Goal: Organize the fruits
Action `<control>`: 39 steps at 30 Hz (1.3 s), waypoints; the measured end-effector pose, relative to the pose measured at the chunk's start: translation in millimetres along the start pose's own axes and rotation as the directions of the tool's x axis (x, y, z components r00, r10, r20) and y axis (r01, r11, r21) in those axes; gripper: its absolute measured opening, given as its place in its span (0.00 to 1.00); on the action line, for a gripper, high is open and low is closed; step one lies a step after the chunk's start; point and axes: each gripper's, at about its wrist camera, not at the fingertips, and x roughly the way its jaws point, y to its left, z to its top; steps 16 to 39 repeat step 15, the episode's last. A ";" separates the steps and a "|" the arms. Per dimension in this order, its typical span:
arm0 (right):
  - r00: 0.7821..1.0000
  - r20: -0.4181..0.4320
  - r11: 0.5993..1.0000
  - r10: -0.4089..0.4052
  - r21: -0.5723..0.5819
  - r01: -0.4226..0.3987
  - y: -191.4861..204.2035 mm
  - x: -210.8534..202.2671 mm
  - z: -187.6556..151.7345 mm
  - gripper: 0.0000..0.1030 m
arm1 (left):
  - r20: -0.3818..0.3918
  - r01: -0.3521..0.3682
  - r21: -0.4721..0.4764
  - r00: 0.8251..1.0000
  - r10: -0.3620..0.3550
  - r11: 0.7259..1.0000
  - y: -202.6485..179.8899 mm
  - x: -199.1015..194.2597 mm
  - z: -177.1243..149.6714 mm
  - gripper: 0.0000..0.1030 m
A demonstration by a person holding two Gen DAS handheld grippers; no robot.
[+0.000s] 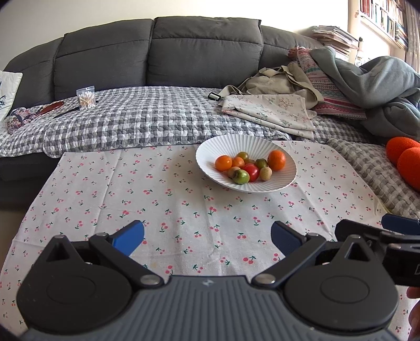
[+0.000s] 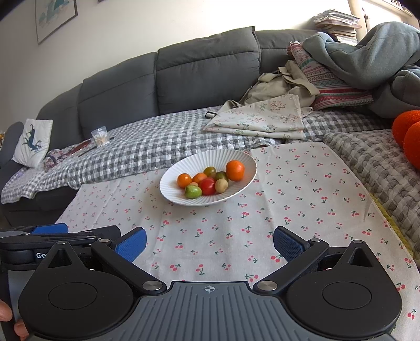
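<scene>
On the cherry-print worktop point(image 1: 157, 188) sits a white bowl point(image 1: 210, 149) of fruits point(image 1: 249, 168) — both grippers' fingers point(image 1: 128, 240) point(image 2: 287, 246) spread wide, grasping nothing.

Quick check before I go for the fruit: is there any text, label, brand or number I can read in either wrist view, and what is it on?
"Ge": white letters on the body of the left hand-held gripper, seen in the right wrist view; the rest is cut off behind the right hand-held gripper.
Book spines on the shelf: too small and blurred to read.
Stacked magazines: nothing legible.
White bowl and cherry-print cloth: no text.
</scene>
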 end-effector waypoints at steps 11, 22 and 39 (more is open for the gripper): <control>1.000 0.001 1.000 0.004 -0.009 -0.004 1.7 0.4 -0.9 1.00 | -0.005 0.009 0.010 1.000 -0.009 1.000 -0.6 -0.1 -0.9 0.99; 1.000 0.001 1.000 0.004 -0.010 -0.004 1.7 0.5 -0.9 1.00 | -0.002 0.011 0.008 1.000 -0.011 1.000 -0.3 -1.1 -1.1 0.99; 1.000 0.001 1.000 0.004 -0.010 -0.004 1.7 0.5 -0.9 1.00 | -0.002 0.011 0.008 1.000 -0.011 1.000 -0.3 -1.1 -1.1 0.99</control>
